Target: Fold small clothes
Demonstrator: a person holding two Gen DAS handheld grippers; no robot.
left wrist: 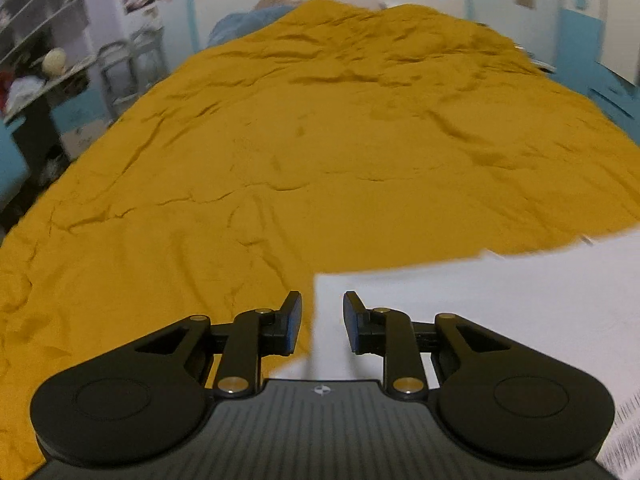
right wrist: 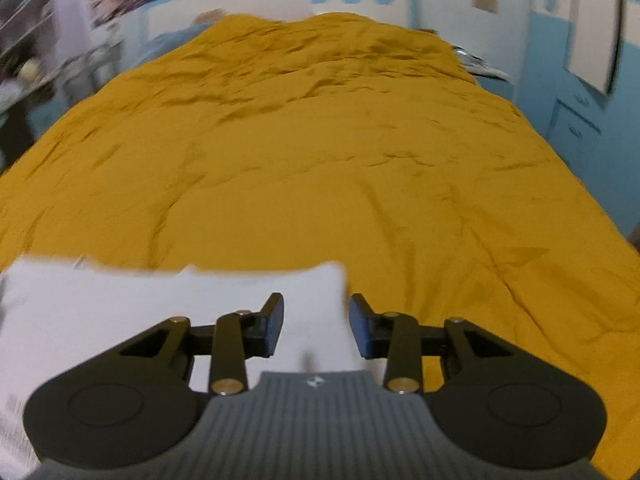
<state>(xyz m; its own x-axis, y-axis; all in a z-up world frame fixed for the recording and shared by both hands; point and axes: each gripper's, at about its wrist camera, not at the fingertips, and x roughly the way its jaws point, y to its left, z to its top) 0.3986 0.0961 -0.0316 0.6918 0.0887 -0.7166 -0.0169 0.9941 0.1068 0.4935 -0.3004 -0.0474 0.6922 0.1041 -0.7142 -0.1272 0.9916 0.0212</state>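
White garment (left wrist: 500,312) on mustard bedspread (left wrist: 320,140) | left gripper (left wrist: 322,322), right gripper (right wrist: 316,326) open at its corners | step: grasping; next: pinch

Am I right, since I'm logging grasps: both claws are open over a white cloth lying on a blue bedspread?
Not quite: the bedspread is mustard yellow, not blue, as both wrist views show. The rest holds: the left claw and right claw are open, with the white cloth beneath them.
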